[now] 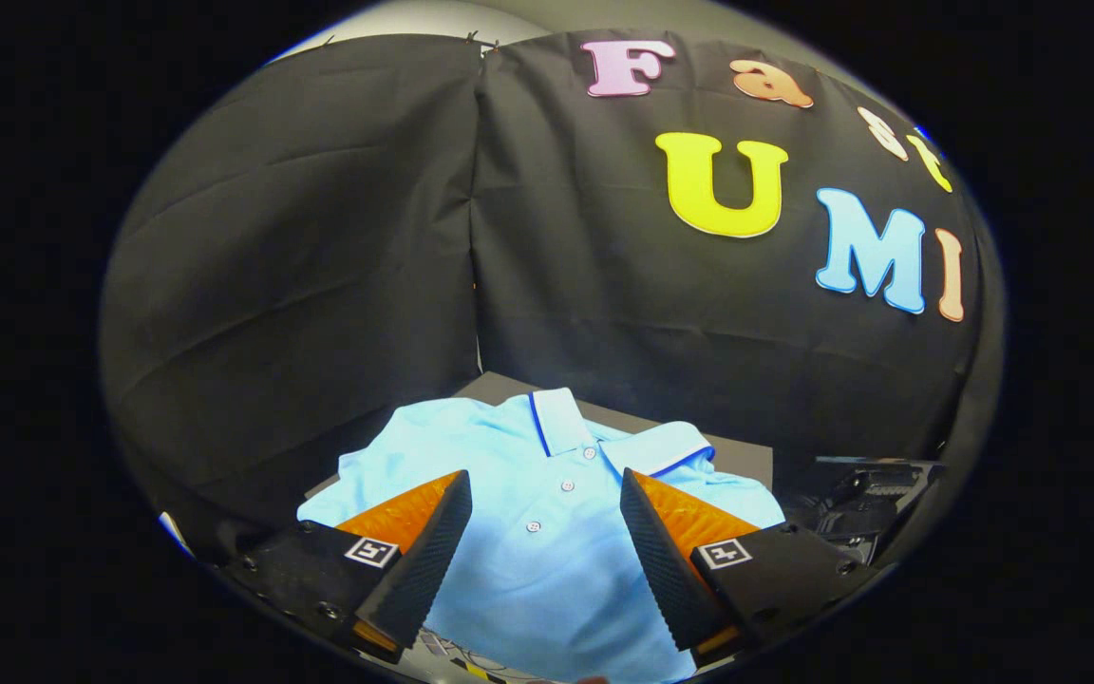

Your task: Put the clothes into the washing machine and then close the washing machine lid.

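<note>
The tool [545, 480] hangs above a light blue shirt [547, 532]. Its two fingers [428, 546] are spread wide apart. Nothing is held between them. Through the gap you can see the front of the shirt.

The shirt is a polo shirt. It lies flat on a dark surface [742, 461], face up. Its collar [561, 423] is just ahead of the finger tips. The collar has a thin dark blue line along its edge. One side of the collar stands up a little and the other side is folded out flat toward the right finger. A row of small white buttons [567, 485] runs down from the collar and sits right between the two fingers. The body of the shirt spreads out under the tool and comes back toward its base. One sleeve [362, 465] sticks out past the left finger. The other shoulder shows beyond the right finger.

The fingers do not look like they touch the shirt, but it is hard to be sure how high they are above it.

Beside the right finger, off the edge of the shirt, there is a black thing with hard edges [865, 499]. It is too dark to tell what it is.

Beyond the shirt, a black cloth wall [319, 285] stands behind the surface. The cloth has soft folds in it and a seam runs down the middle, straight ahead of the tool.
</note>
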